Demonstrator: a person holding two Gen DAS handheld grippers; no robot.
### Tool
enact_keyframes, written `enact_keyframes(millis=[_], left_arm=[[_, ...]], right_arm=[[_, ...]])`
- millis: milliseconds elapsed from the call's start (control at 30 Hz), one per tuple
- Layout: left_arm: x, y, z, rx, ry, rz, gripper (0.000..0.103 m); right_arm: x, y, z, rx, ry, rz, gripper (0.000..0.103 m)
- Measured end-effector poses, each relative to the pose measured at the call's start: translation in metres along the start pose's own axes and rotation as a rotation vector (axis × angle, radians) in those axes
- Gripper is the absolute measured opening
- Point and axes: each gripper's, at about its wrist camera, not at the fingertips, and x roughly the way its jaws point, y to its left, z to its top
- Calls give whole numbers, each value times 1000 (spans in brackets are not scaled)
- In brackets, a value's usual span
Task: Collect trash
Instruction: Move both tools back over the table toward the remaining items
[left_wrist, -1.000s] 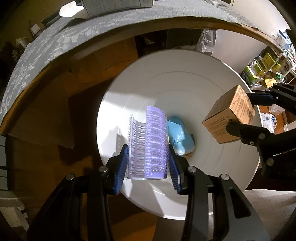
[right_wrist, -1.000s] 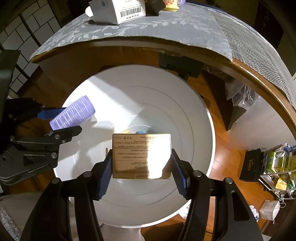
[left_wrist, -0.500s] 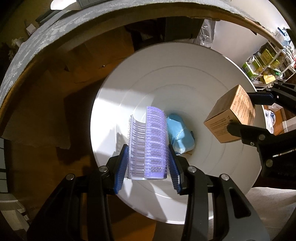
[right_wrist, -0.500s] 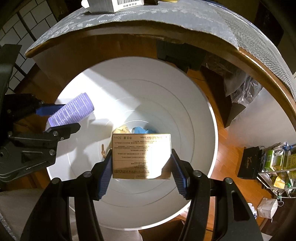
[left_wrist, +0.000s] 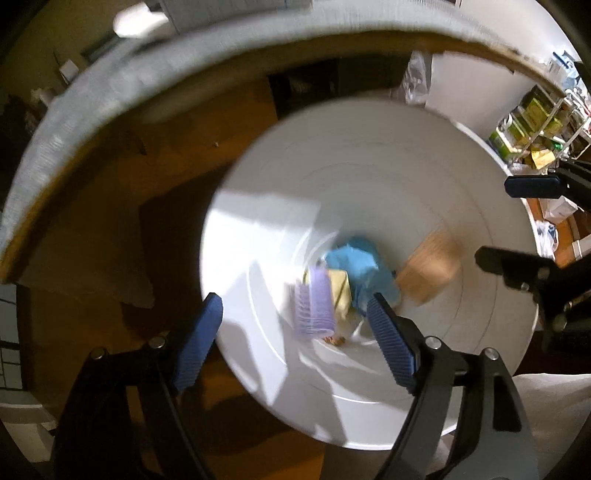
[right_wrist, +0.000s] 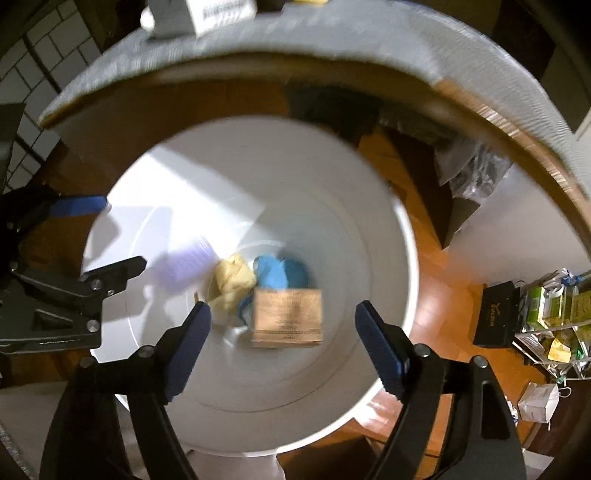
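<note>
Ribbed tongs (right_wrist: 282, 332) over smooth bin (right_wrist: 369, 240)

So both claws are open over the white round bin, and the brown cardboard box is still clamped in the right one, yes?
Not quite. The right claw has just been opening and nothing is between its pads: in the right wrist view the brown cardboard box appears blurred down inside the white round bin. The left claw is open too, as you say.
</note>
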Motion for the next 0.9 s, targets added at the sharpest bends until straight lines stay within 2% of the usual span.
enact_keyframes(millis=[133, 233, 267, 367, 433, 500, 600, 733, 900], left_arm=[[-28, 12, 5, -39, -90, 19, 82], [-63, 21, 15, -71, -221, 6, 97], [-75, 21, 20, -68, -272, 11, 99], [-95, 19, 37, -25, -369, 41, 100], [-99, 15, 48, 9, -404, 61, 100], [-97, 12, 61, 47, -411, 89, 100], [-89, 15, 73, 85, -418, 107, 100], [-79, 21, 86, 93, -418, 103, 100], [-66, 32, 98, 73, -416, 63, 100]], right_arm=[[-35, -18, 12, 60, -108, 37, 89], [-65, -31, 30, 105, -202, 81, 94], [-73, -36, 39, 119, -234, 100, 95], [-89, -49, 64, 171, -292, 190, 96], [-92, -58, 85, 206, -309, 272, 96], [-89, -61, 104, 220, -302, 333, 96], [-79, -59, 124, 214, -284, 341, 96], [-65, -57, 141, 218, -263, 389, 96], [-51, -45, 162, 181, -240, 435, 96]])
